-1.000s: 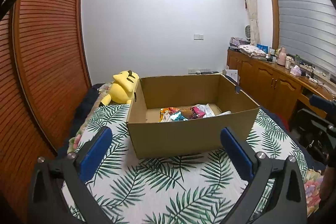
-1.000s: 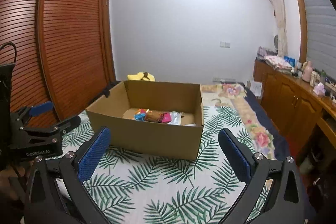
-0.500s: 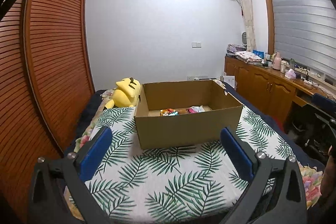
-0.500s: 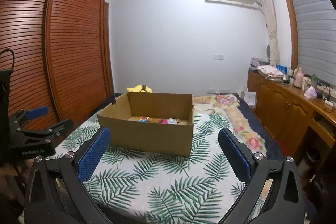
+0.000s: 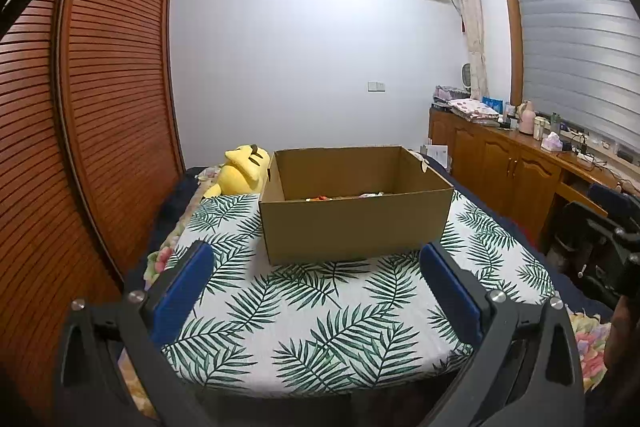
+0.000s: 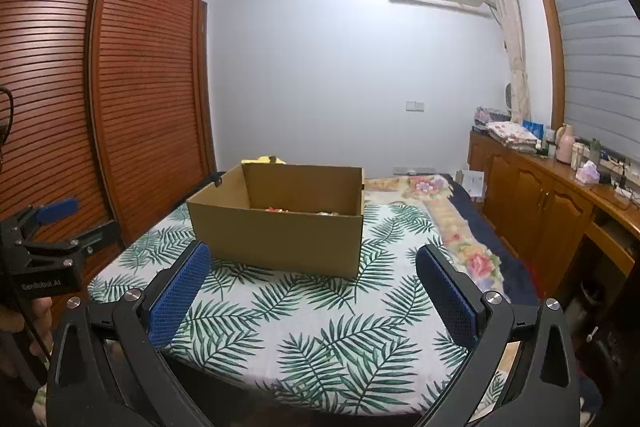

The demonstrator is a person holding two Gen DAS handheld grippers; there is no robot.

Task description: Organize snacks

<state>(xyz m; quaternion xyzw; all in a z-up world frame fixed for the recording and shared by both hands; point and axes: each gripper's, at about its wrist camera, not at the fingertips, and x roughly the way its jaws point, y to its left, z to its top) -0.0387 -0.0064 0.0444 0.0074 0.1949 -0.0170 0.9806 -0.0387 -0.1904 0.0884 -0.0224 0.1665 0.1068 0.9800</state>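
Note:
An open cardboard box (image 5: pixel 352 223) (image 6: pixel 280 235) stands on the bed with the palm-leaf sheet (image 5: pixel 320 315) (image 6: pixel 304 323). Only the tops of a few colourful snack packets (image 5: pixel 340 196) (image 6: pixel 298 211) show over its near wall. My left gripper (image 5: pixel 312 279) hangs open near the bed's foot, well short of the box, nothing between its blue pads. My right gripper (image 6: pixel 310 277) is open and empty too, also back from the box. In the right wrist view the left gripper (image 6: pixel 60 223) shows at the left edge.
A yellow plush toy (image 5: pixel 242 174) lies behind the box on the left. Slatted wooden wardrobe doors (image 5: pixel 100 131) run along the left of the bed. A wooden cabinet (image 6: pixel 560 195) with bottles and folded cloth lines the right wall. A floral blanket (image 6: pixel 452 219) covers the bed's right side.
Both grippers have pulled back and away from the box, which now looks smaller and farther; less of the snacks inside shows. Both stay open.

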